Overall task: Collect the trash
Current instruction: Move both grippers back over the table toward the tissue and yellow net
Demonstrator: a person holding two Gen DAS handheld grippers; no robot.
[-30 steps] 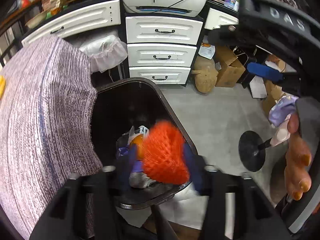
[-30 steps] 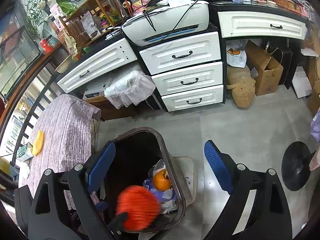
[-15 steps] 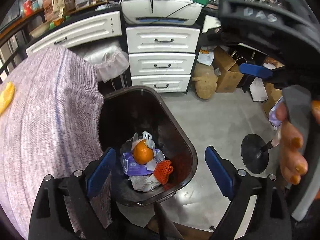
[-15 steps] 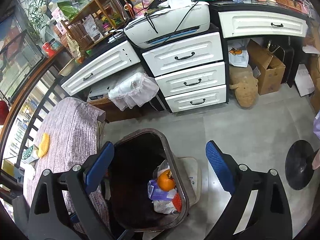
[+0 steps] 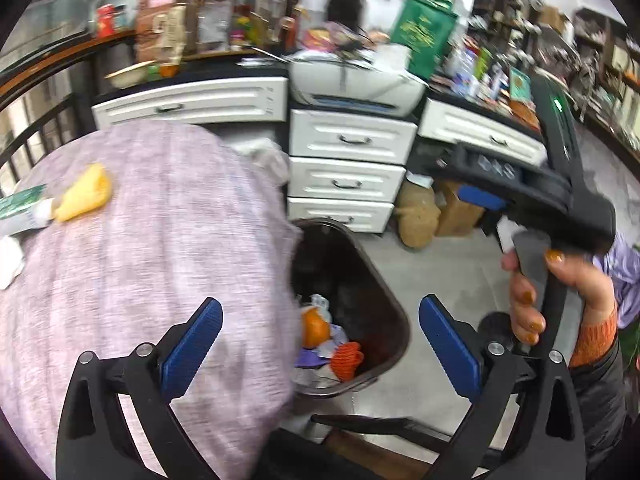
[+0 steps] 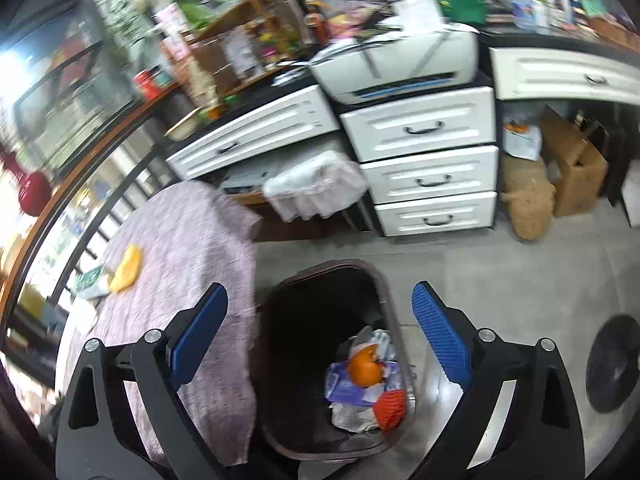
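On the left, a table [image 5: 132, 248] under a purple woven cloth holds a yellow peel-like scrap [image 5: 85, 192] beside a green-and-white wrapper [image 5: 22, 210] near its far edge. The left gripper [image 5: 320, 344] hangs above the table's edge and the bin; its jaws have just been opening and now stand wide apart with nothing between them. Just right of the table, on the grey floor, stands the dark bin [image 6: 320, 364], and in it lie an orange [image 6: 364, 368], a red-orange mesh ball [image 6: 390, 404] touching the crumpled wrappers [image 6: 344, 384] under the fruit. The right gripper [image 6: 320, 336] is over the bin, its blue pads [image 6: 438, 336] spread wide and empty. Further right, in the left wrist view, a hand [image 5: 560, 296] grips that tool's handle. White drawers [image 6: 428, 164] line the back.
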